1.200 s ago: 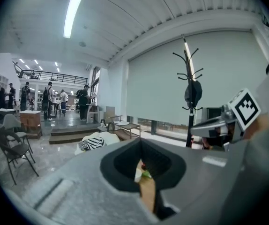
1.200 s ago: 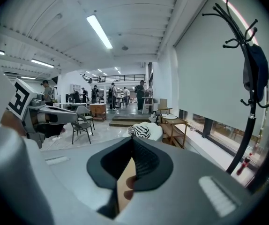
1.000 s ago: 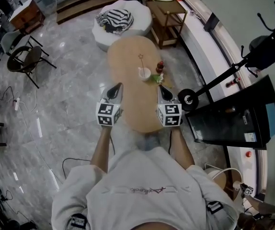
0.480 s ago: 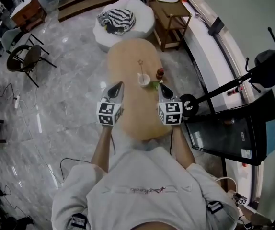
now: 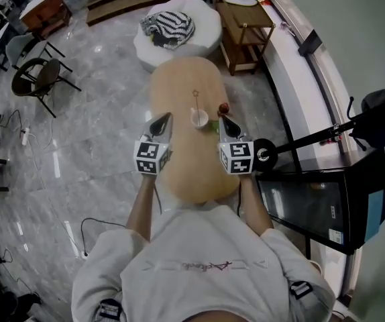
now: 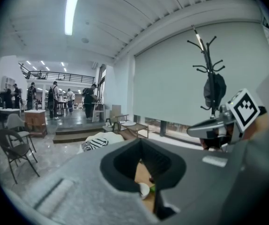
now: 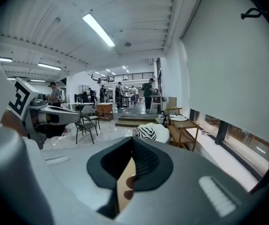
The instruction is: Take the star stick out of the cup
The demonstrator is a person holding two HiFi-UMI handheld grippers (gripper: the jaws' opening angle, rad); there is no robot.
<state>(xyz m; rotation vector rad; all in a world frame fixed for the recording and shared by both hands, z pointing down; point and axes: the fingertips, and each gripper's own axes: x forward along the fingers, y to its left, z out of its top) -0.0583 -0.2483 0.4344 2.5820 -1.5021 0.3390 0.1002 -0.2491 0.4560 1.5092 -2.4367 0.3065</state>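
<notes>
A white cup [image 5: 199,118] stands on the oval wooden table [image 5: 182,159]. A thin star stick [image 5: 196,96] rises out of the cup. My left gripper [image 5: 163,117] hovers over the table's left edge, to the left of the cup, shut and empty. My right gripper [image 5: 223,119] hangs to the right of the cup, also shut and empty. Neither touches the cup or the stick. In the left gripper view the cup [image 6: 144,190] shows through the gap below the jaws.
A small red-brown object [image 5: 224,108] and a green thing [image 5: 214,124] sit to the right of the cup. Behind the table are a white ottoman [image 5: 202,25] with striped cloth and a wooden side table [image 5: 246,19]. A stand's round base [image 5: 265,155] and a black cabinet [image 5: 313,206] are at the right.
The table and cup have slid nearer to me in the head view, so the cup now lies between the gripper tips. Both grippers stay shut in the same pose.
</notes>
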